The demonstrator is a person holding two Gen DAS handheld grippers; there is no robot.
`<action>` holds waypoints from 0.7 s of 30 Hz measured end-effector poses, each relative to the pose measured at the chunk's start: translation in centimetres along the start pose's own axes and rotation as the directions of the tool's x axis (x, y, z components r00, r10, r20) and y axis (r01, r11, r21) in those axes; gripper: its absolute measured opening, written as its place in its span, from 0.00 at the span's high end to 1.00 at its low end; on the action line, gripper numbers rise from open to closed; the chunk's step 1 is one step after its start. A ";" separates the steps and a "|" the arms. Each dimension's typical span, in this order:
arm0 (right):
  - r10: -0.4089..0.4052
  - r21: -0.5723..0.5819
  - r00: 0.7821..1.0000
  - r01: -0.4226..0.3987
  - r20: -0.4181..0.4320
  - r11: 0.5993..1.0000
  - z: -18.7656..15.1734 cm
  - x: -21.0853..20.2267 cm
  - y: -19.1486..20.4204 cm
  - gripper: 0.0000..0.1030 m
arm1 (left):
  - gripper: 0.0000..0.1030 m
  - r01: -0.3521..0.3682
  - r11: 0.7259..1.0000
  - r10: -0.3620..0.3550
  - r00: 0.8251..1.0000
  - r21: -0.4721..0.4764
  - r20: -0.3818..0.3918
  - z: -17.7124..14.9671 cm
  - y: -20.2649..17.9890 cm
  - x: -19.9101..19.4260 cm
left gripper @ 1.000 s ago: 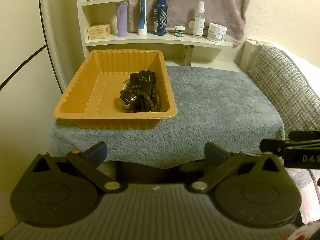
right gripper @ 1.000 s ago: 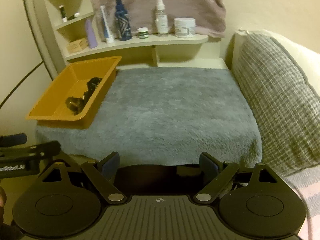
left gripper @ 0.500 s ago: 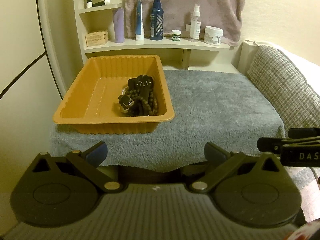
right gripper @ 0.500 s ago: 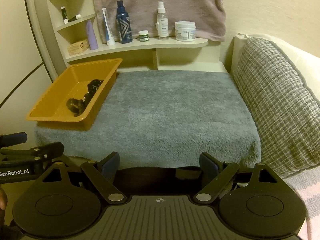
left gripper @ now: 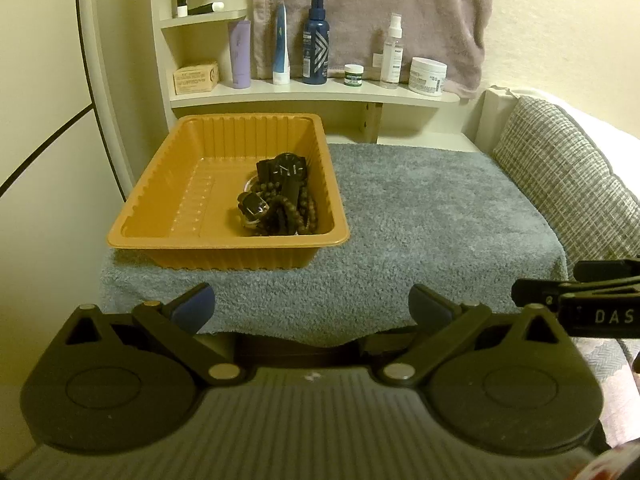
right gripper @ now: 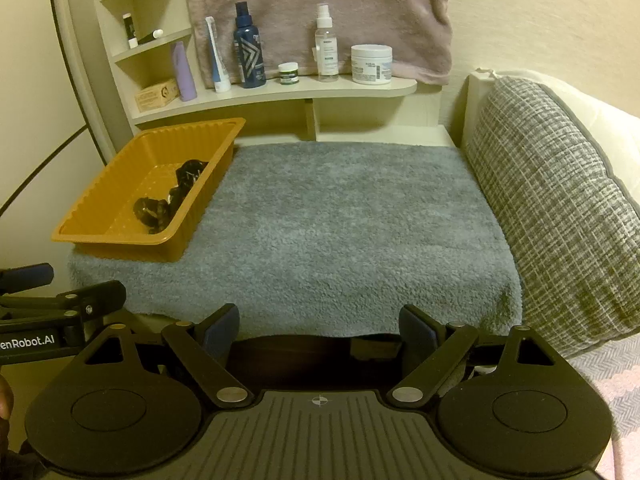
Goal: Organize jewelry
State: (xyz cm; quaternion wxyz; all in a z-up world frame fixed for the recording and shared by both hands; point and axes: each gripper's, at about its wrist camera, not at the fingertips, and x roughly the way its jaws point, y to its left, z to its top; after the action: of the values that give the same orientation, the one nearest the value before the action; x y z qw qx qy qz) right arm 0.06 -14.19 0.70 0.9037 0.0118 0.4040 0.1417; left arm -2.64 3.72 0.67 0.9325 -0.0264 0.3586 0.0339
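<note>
right gripper (right gripper: 319,328) fingers apart, empty | orange tray (right gripper: 120,236) with jewelry (right gripper: 172,200) on grey towel (right gripper: 340,220)

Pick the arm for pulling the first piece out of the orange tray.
Left. Its tongs point nearly at the tray and the jewelry. From the right tongs the tray sits far off to the left, across the towel. Both are open and empty.

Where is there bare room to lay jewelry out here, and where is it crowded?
Free: the grey towel between the orange tray and the checked cushion, and the tray's left half. Crowded: the tray's right side, piled with watches and beads, and the toiletry shelf. Both grippers are open, short of the towel.
</note>
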 end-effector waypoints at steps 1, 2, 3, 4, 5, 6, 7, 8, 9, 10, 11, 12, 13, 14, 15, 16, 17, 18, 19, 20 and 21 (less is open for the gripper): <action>0.000 0.000 1.000 0.000 -0.001 1.000 0.0 0.0 0.0 0.16 | 0.01 0.000 1.000 0.000 1.000 0.000 -0.001 0.0 0.0 0.0; 0.000 0.001 1.000 0.000 -0.001 1.000 0.0 0.0 0.1 0.16 | 0.01 0.000 1.000 0.000 1.000 0.000 -0.001 0.0 0.0 0.0; -0.001 0.001 1.000 0.001 -0.001 1.000 0.0 0.0 0.1 0.16 | 0.01 0.001 1.000 -0.001 1.000 0.000 -0.001 0.0 0.0 0.0; -0.001 0.001 1.000 0.001 0.000 1.000 0.0 0.0 0.1 0.16 | 0.01 0.001 1.000 -0.001 1.000 0.000 -0.001 0.0 0.0 0.0; -0.001 0.000 1.000 0.001 0.000 1.000 0.0 0.0 0.1 0.16 | 0.01 0.001 1.000 -0.001 1.000 0.000 0.000 0.0 0.0 0.0; 0.000 0.000 1.000 0.000 0.000 1.000 0.0 0.0 0.1 0.16 | 0.01 0.001 1.000 -0.001 1.000 0.001 0.000 0.0 0.0 0.0; -0.001 0.001 1.000 0.001 0.000 1.000 0.0 0.0 0.1 0.16 | 0.01 0.001 1.000 -0.001 1.000 0.002 0.000 0.0 0.0 0.0; 0.000 0.001 1.000 0.000 0.000 1.000 0.0 0.0 0.1 0.16 | 0.01 0.001 1.000 -0.001 1.000 0.002 0.000 0.0 0.0 0.0; -0.001 0.001 1.000 0.001 0.000 1.000 0.0 0.0 0.2 0.16 | 0.01 0.002 1.000 -0.002 1.000 0.003 0.000 0.0 0.0 0.0; -0.001 0.002 1.000 0.001 0.000 1.000 0.0 0.0 0.2 0.16 | 0.01 0.002 1.000 -0.002 1.000 0.003 0.000 0.0 0.0 0.0; -0.001 0.002 1.000 0.001 0.000 1.000 0.0 0.0 0.2 0.16 | 0.01 0.002 1.000 -0.002 1.000 0.003 0.000 0.0 0.0 0.1; -0.001 0.002 1.000 0.001 0.000 1.000 0.0 0.0 0.2 0.16 | 0.01 0.002 1.000 -0.002 1.000 0.002 -0.001 0.0 0.0 0.0; -0.001 0.001 1.000 0.001 0.000 1.000 0.0 0.0 0.1 0.16 | 0.01 0.002 1.000 -0.002 1.000 0.002 0.000 0.0 0.0 0.0; -0.001 0.001 1.000 0.001 0.000 1.000 0.0 0.0 0.1 0.16 | 0.01 0.002 1.000 -0.002 1.000 0.002 0.001 0.0 0.0 0.0; 0.000 0.002 1.000 0.000 0.000 1.000 0.0 0.0 0.1 0.16 | 0.01 0.003 1.000 -0.003 1.000 0.001 0.002 0.0 0.0 0.0; 0.002 -0.001 1.000 -0.002 -0.001 1.000 0.0 0.0 0.1 0.16 | 0.01 0.004 1.000 -0.004 1.000 0.002 0.003 0.0 -0.1 0.0; 0.001 -0.001 1.000 -0.001 -0.001 1.000 0.0 0.0 0.2 0.16 | 0.01 0.004 1.000 -0.004 1.000 0.003 0.003 0.0 -0.1 0.0; 0.002 -0.002 1.000 -0.002 0.000 1.000 0.1 -0.1 0.3 0.16 | 0.01 0.004 1.000 -0.004 1.000 0.003 0.003 0.0 -0.1 0.0; 0.002 -0.002 1.000 -0.002 0.000 1.000 0.1 -0.1 0.3 0.16 | 0.01 0.004 1.000 -0.004 1.000 0.003 0.003 0.0 -0.1 0.0; 0.002 -0.002 1.000 -0.002 0.001 1.000 0.1 -0.1 0.4 0.16 | 0.01 0.003 1.000 -0.003 1.000 0.003 0.003 0.0 -0.1 0.0; 0.003 -0.002 1.000 -0.003 0.001 1.000 0.1 -0.1 0.3 0.16 | 0.01 0.004 1.000 -0.004 1.000 0.003 0.003 0.0 -0.1 0.0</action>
State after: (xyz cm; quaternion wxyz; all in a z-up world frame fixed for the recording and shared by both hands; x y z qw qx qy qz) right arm 0.03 -13.88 0.87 0.9036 0.0115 0.4035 0.1432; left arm -2.62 3.61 0.67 0.9332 -0.0258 0.3571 0.0317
